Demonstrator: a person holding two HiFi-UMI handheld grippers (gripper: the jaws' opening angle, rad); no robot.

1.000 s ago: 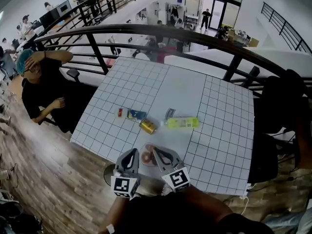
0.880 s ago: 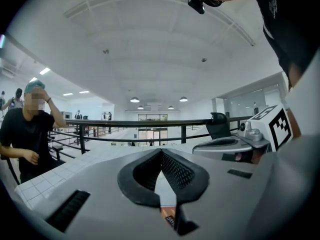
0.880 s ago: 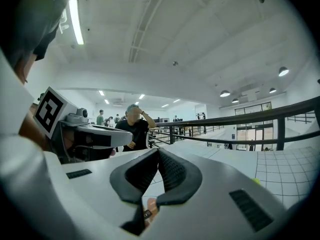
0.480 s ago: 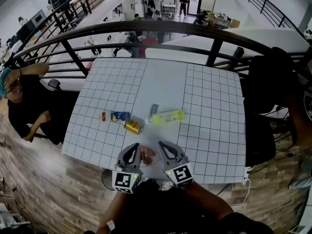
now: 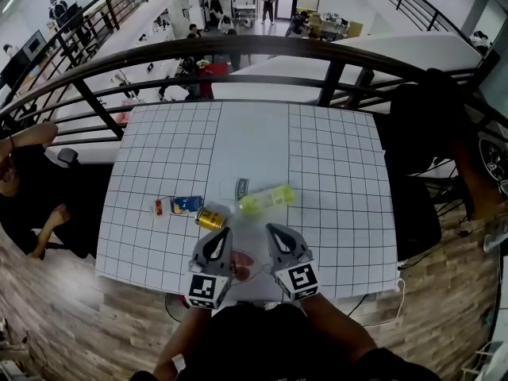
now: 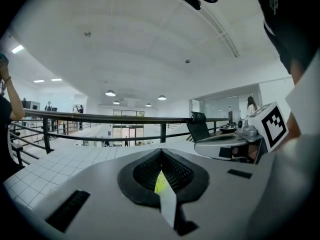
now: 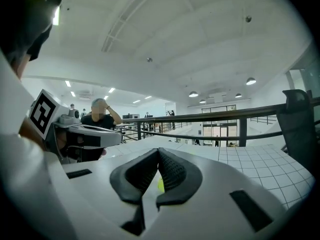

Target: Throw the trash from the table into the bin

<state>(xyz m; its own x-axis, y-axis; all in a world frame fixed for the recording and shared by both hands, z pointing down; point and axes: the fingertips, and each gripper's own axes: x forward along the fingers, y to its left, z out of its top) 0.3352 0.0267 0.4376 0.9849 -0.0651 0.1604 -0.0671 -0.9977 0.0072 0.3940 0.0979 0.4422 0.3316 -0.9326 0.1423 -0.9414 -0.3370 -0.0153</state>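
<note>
Parked side by side over the near edge of the table (image 5: 333, 181), tips pointing toward the far side: a ready stance by the look of it, with nothing picked yet. In the left gripper (image 5: 215, 240), pads pressed flat together and nothing pinched between them. Same in the right gripper (image 5: 278, 233): closed fully, empty. Through each slit only a sliver of yellow-green, probably the bottle lying beyond, not gripped.

Directly between and beneath the two tools, at the near edge, a flat pinkish-red piece of trash (image 5: 241, 264), too blurred to name.

Just beyond the left tips, a gold can (image 5: 210, 218) on its side. To its left, a blue packet (image 5: 188, 204), then a small red-and-white scrap (image 5: 158, 208). Farther and to the right, a yellow-green bottle (image 5: 266, 199) lying down, with a small dark printed wrapper (image 5: 241, 188) just on its far-left side. All loosely clustered in the near middle of the gridded top, within easy reach of either tool, likely laid out for one-by-one pickup. All of it on the table, so none binned as things lie.

Beyond the far edge, a dark curved railing (image 5: 238, 50). At far left, a seated person (image 5: 24, 205). No bin clearly identifiable in any view.
</note>
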